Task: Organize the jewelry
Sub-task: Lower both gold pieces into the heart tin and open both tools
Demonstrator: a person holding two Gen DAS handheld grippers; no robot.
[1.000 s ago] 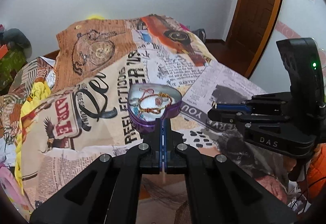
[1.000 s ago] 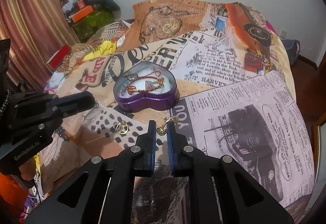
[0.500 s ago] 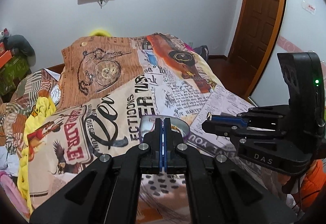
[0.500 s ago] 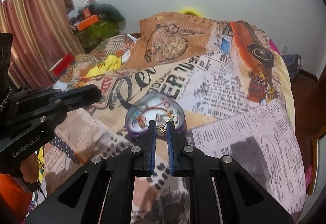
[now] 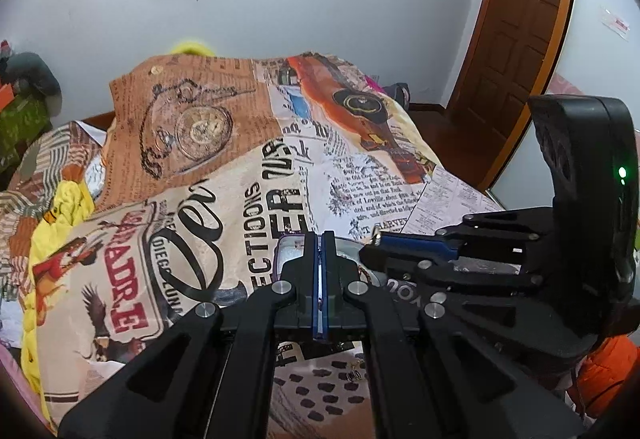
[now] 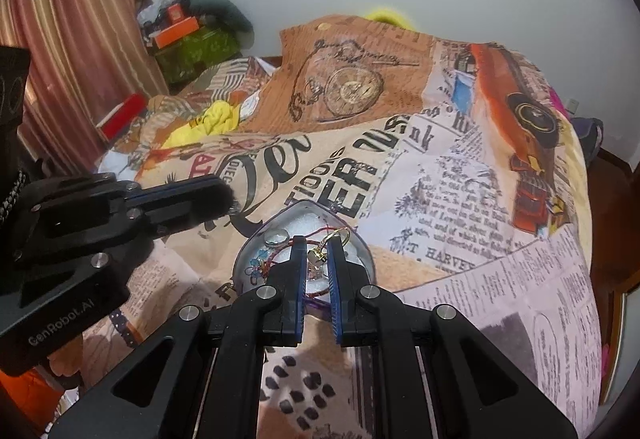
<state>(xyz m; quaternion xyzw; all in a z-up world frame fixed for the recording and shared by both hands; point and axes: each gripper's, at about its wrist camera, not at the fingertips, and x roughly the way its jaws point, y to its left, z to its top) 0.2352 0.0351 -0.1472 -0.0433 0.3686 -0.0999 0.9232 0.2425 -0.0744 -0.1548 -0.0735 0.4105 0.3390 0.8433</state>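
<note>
Gold earring (image 6: 325, 248) pinched in the right gripper (image 6: 318, 245) directly above the heart-shaped tin (image 6: 362, 259).

The earring, a small gold hoop with a clasp, sits at the fingertips, the jaws narrowed to a slim gap and closed on it. Below it the purple-walled tin rests on the newspaper-print bedspread (image 6: 460, 175), holding a silver ring (image 6: 276, 237), a red cord piece and blue beads. The left gripper (image 5: 319, 239) has its jaws pressed fully together with nothing between them; its tips stand over the near rim of the tin. A second earring (image 5: 354, 375) lies on the bedspread on the near side of the tin, apart from it.
</note>
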